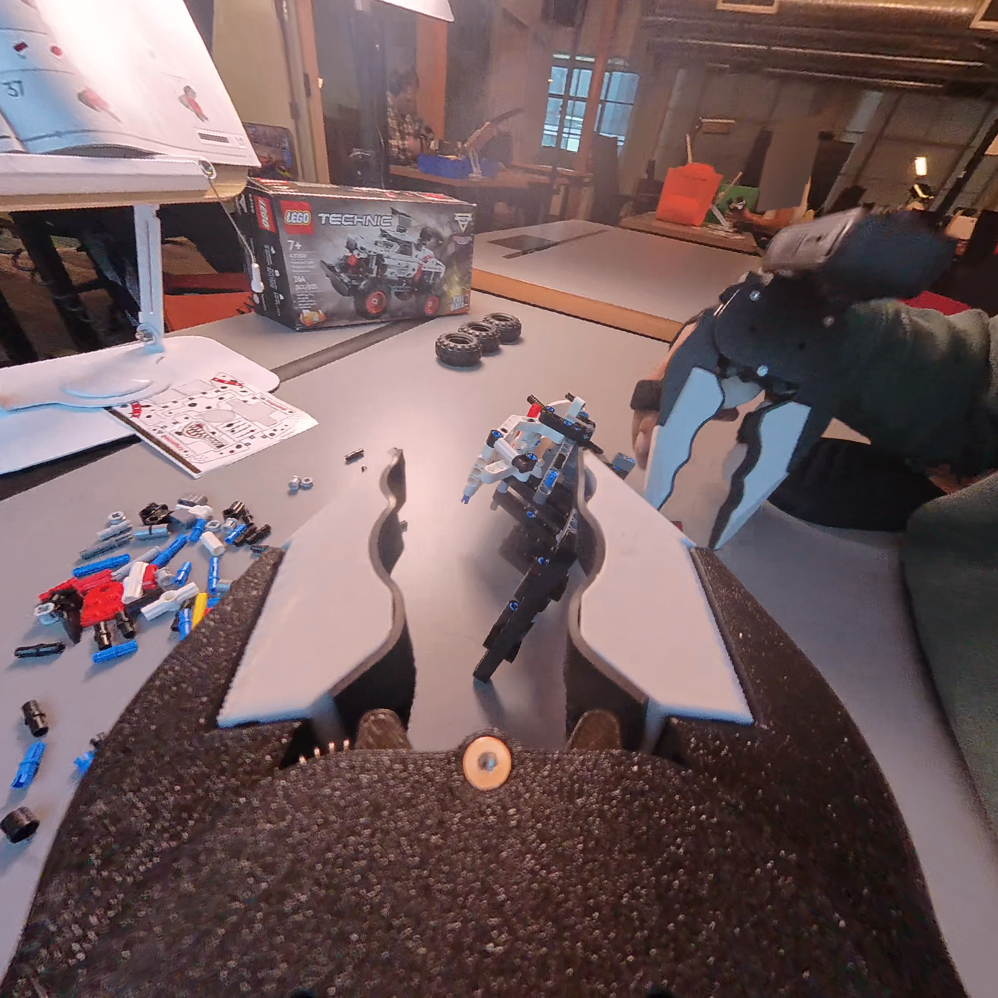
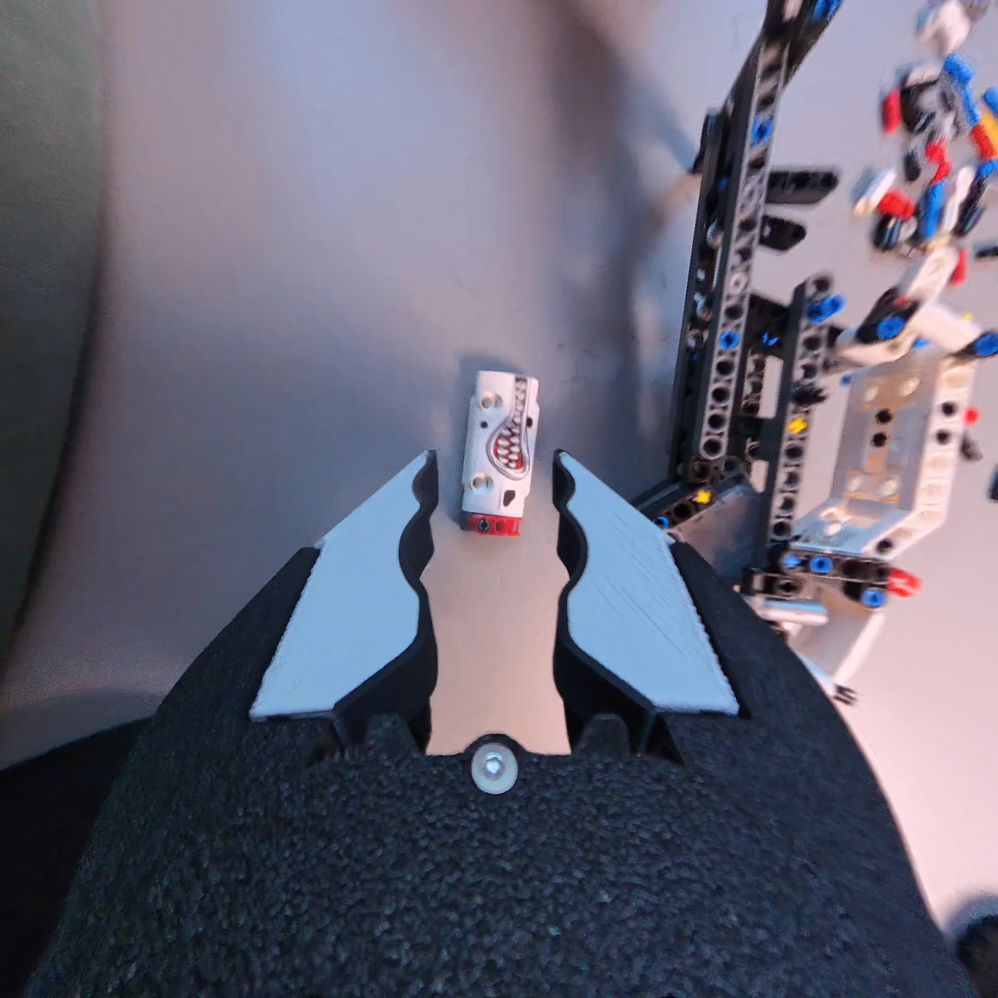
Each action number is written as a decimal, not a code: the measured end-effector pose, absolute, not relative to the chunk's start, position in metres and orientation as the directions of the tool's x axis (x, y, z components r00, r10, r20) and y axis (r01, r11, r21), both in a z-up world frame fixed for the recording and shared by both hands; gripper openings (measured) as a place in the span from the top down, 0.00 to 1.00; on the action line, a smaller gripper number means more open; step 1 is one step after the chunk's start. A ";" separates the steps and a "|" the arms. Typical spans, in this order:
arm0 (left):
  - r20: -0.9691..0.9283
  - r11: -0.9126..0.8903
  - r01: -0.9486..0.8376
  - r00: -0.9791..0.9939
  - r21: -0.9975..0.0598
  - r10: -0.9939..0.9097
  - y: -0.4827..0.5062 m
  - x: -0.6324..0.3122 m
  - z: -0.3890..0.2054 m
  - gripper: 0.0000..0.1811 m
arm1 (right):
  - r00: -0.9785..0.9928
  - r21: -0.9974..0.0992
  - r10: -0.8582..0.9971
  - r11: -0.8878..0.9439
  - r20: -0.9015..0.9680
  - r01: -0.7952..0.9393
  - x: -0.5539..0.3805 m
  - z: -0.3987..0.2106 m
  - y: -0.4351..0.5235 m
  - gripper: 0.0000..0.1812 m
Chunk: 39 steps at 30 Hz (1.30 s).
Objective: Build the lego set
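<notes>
The left gripper (image 1: pixel 489 470) has its fingers spread wide around the black-and-white Technic chassis (image 1: pixel 532 518) on the grey desk (image 1: pixel 378 389). The right gripper (image 2: pixel 494 459), fingers also apart and empty, points at a white shark-mouth panel piece (image 2: pixel 499 451) lying just beyond its fingertips.

Left gripper (image 1: pixel 489 470): jaws spread wide, fingers angled down over the desk. Right gripper (image 2: pixel 494 459): jaws apart, empty, tips pointed down near the desk's right edge.

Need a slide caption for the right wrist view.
Open right gripper lined up on white toothy-sticker piece beside chassis.
</notes>
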<state>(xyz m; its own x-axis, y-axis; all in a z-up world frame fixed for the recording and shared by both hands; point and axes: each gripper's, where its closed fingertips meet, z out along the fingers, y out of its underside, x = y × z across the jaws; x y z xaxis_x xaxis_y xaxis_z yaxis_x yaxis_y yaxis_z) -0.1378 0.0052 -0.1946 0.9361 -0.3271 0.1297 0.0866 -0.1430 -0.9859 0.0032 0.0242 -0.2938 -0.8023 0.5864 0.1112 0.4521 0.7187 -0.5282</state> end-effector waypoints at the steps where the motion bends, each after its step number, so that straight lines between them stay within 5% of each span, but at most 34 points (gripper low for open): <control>1: 0.130 -0.141 0.089 0.940 -0.986 -0.316 0.006 -0.140 -0.194 0.65 | -0.815 -0.563 0.571 0.707 0.097 0.428 0.004 -0.276 0.021 0.75; 5: 0.141 -0.121 0.114 0.960 -0.986 -0.243 0.009 -0.155 -0.191 0.66 | -0.687 -0.726 0.652 0.635 0.321 0.263 -0.065 -0.166 0.049 0.75; 10: 0.187 -0.111 0.169 0.966 -0.979 -0.180 0.011 -0.167 -0.190 0.66 | -0.342 -0.773 0.788 0.596 0.512 0.218 -0.217 -0.097 0.148 0.77; 19: 0.163 -0.146 0.143 0.977 -0.979 -0.139 0.010 -0.170 -0.204 0.67 | -0.125 -0.715 0.780 0.615 0.613 0.333 -0.385 -0.099 0.236 0.87; 39: 0.162 -0.154 0.137 0.973 -0.979 -0.163 0.010 -0.164 -0.205 0.67 | -0.055 -0.823 0.932 0.343 0.359 0.452 -0.370 -0.122 0.243 0.96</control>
<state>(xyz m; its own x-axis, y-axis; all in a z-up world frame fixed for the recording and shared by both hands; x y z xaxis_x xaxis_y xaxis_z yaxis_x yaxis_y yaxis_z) -0.1641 0.0101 -0.2046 0.9732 -0.1632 0.1618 0.1368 -0.1543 -0.9785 -0.3695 0.2431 -0.1219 -0.0546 0.9319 0.3586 0.4523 0.3433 -0.8232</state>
